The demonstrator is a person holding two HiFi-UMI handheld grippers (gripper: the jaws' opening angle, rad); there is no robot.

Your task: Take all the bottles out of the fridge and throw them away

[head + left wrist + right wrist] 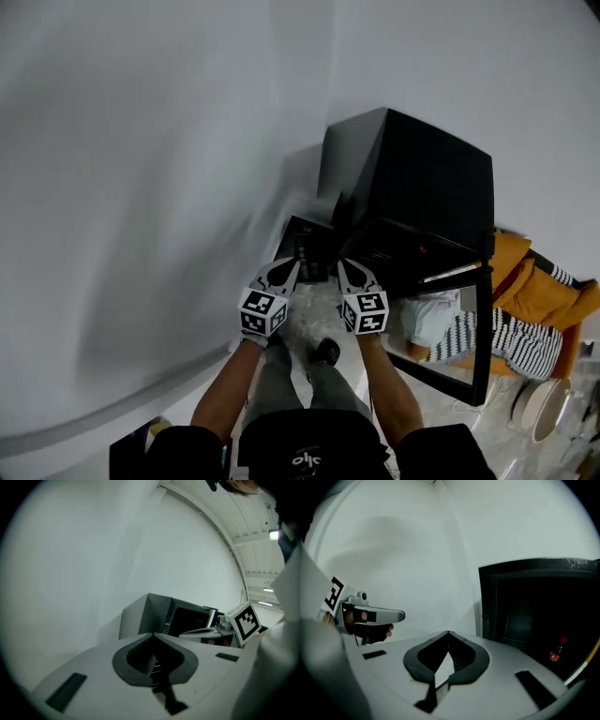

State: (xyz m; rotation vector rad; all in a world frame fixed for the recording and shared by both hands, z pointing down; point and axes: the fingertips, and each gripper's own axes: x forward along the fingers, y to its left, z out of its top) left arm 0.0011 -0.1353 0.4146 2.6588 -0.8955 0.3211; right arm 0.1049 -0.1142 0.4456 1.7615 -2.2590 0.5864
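Bare arms [230, 394] came up from the bottom edge, one tool each. Left tool [284, 272] and right tool [351, 274] were side by side, not touching, over the floor [314, 323], tips toward the black fridge [412, 178]. Left tool: jaws pressed together at the tip, nothing between. Right tool: same, pressed together, empty. Fridge stood by the white wall [141, 141], door [482, 328] swung open to the right. Right gripper view looked into the dark interior: one bottle [557, 651], red cap and red label, upright inside, low right, well apart from both tools. Couldn't tell if more were in there. Orange and striped cloth [530, 309] lay past the door. Shoe [325, 352] showed between the arms.
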